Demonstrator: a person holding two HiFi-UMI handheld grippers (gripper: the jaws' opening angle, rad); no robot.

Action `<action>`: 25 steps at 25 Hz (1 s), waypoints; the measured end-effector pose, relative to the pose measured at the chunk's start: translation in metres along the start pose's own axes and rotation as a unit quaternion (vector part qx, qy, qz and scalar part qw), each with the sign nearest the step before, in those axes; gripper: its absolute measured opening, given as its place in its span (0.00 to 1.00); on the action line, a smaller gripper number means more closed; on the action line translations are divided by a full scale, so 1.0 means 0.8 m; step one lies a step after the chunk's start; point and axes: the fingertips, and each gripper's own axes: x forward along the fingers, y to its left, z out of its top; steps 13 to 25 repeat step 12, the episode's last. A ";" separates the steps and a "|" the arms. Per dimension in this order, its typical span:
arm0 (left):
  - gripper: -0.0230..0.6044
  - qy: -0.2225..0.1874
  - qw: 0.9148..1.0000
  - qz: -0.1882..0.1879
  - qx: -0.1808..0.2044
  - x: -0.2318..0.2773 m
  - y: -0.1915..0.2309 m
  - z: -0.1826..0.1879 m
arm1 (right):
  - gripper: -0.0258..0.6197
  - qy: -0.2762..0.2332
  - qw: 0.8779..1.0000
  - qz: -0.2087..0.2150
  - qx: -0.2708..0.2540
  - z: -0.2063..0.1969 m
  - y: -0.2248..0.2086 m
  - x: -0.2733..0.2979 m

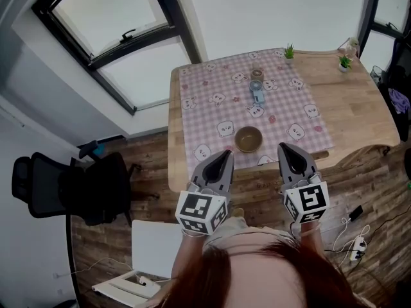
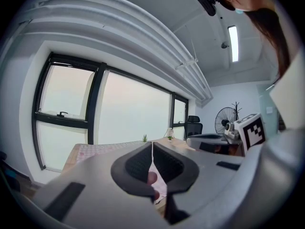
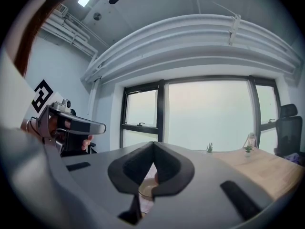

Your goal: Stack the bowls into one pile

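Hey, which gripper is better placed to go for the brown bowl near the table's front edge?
Probably the right gripper: the bowl shows straight ahead below its shut jaws in its own view. The left gripper is about as near and also shut, but its view shows cloth ahead instead.

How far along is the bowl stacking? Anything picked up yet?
Done: nothing visibly stacked; one brown bowl sits on the checked cloth near the front. In hand: nothing; left gripper and right gripper are shut, empty, near the table edge. Left: all picking and piling.

Left gripper closed (fingers touching), checked tablecloth beyond.
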 end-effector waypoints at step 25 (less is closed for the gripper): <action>0.06 -0.002 0.999 -0.036 -0.010 0.002 0.039 0.005 | 0.04 0.007 1.000 -0.017 -0.010 0.010 0.018 0.041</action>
